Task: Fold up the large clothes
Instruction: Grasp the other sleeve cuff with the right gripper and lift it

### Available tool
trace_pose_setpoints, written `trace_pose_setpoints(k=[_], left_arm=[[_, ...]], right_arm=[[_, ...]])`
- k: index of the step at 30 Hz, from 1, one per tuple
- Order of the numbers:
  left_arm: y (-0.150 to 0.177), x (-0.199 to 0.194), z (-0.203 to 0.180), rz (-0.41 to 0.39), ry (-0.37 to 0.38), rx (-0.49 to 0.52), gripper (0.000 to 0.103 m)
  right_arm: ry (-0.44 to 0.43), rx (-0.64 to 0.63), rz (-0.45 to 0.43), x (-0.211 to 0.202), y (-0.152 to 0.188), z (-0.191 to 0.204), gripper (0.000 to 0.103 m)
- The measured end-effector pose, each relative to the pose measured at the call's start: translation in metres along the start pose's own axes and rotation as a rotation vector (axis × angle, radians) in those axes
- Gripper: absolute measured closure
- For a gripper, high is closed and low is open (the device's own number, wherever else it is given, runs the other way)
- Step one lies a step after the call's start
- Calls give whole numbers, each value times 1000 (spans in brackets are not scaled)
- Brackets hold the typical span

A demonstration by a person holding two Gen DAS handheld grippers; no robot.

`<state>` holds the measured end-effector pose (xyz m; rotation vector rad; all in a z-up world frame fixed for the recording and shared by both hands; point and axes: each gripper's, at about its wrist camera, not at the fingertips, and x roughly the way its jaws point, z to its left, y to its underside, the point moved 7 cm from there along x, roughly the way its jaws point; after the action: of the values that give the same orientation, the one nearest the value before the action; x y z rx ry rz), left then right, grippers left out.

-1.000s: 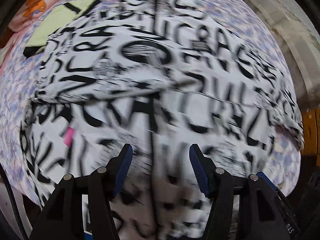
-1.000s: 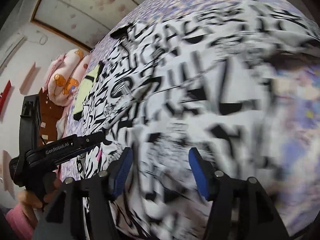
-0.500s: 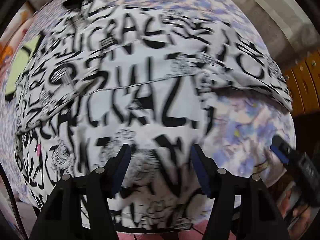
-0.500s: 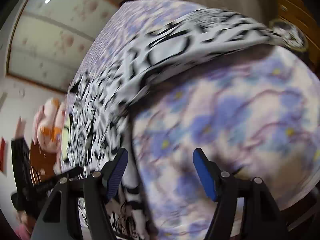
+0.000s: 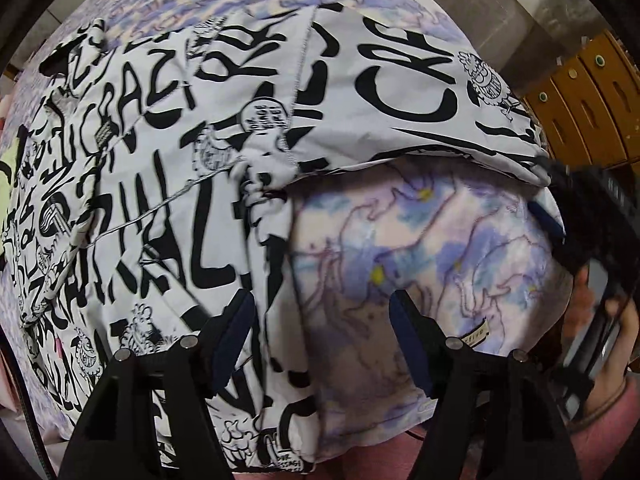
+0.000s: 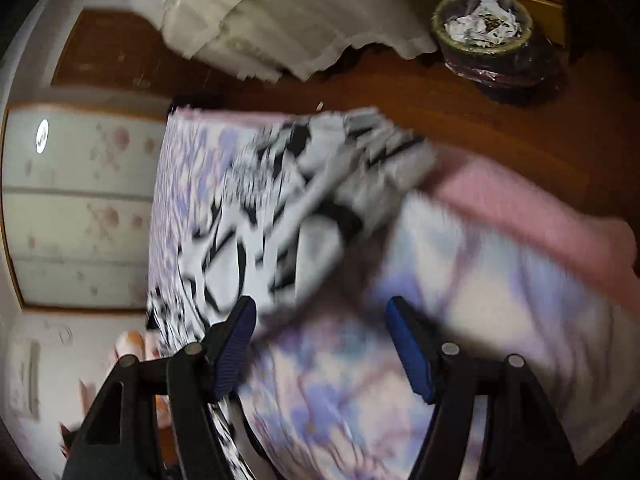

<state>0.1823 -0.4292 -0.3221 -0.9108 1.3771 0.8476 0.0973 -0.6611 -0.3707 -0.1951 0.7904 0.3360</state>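
Two claws, left gripper (image 5: pixel 320 340) and right gripper (image 6: pixel 320 350), just spreading wider, grasping nothing; black-and-white shirt (image 5: pixel 168 184) lies at ten o'clock on flowery blanket (image 5: pixel 420 248).

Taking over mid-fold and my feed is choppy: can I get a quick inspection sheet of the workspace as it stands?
Surface: bed with a purple floral blanket, bare at the near right corner.
Job's things: white garment with black lettering, spread over the bed, one part reaching toward the right edge.
Clutter: a yellow-green cloth at the far left edge.
Grippers: left tongs open, nothing between the pads, over the garment's edge. Right tongs open, empty, over the blanket; that view is blurred.
Cables: a thin dark cord at the left view's edge.
Surroundings: wooden drawers, a lined wastebasket with crumpled paper on the wooden floor, pale curtain.
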Motion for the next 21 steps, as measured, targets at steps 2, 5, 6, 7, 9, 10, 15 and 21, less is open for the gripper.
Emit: trace_pose_setpoints(k=[2, 5, 6, 7, 9, 10, 15, 21], left_arm=[[-5, 3, -3, 6, -8, 2, 34], [-11, 2, -1, 9, 25, -25, 34], [-12, 0, 1, 8, 40, -49, 33], [-12, -2, 5, 8, 55, -76, 32], [-11, -4, 14, 12, 77, -121, 31], [-10, -6, 20, 11, 81, -140, 31], [-1, -16, 58, -15, 59, -208, 31], [13, -28, 112, -48, 95, -314, 31]], right_arm=[[-8, 28, -30, 6, -19, 2, 35], [-13, 89, -40, 18, -42, 2, 36], [-15, 126, -26, 23, -46, -2, 36], [-19, 146, -25, 26, -50, -4, 38], [-5, 177, -33, 29, -53, -8, 48], [11, 175, -36, 30, -53, -9, 55], [-6, 204, -72, 25, -48, -14, 87], [69, 131, -146, 15, -47, 10, 96]])
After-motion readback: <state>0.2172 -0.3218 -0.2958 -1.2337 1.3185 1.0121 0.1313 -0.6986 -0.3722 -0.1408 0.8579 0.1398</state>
